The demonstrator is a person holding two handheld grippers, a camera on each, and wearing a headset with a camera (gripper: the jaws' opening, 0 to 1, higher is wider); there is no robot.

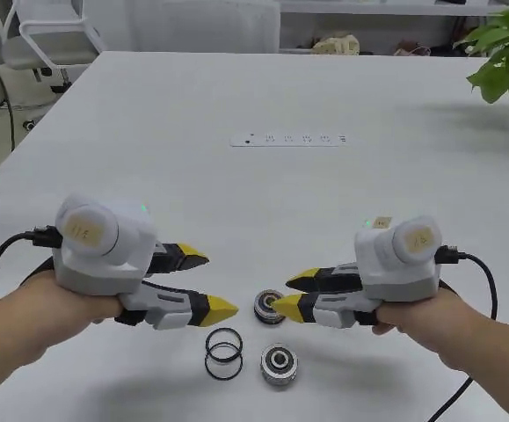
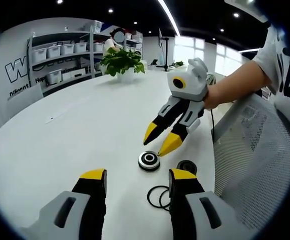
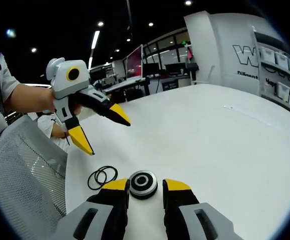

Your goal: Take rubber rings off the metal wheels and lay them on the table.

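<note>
Table (image 1: 149,114) white, bearing power strip (image 1: 289,139); plant (image 1: 503,54) at far corner.

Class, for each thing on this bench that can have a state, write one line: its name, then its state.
Left gripper, open, empty, over the table.
Right gripper, open, empty.
Far wheel, lying flat, just ahead of the right gripper, not gripped.
Near wheel, lying flat, untouched.
Rings, two, off the wheels, flat on the table, overlapping.
</note>
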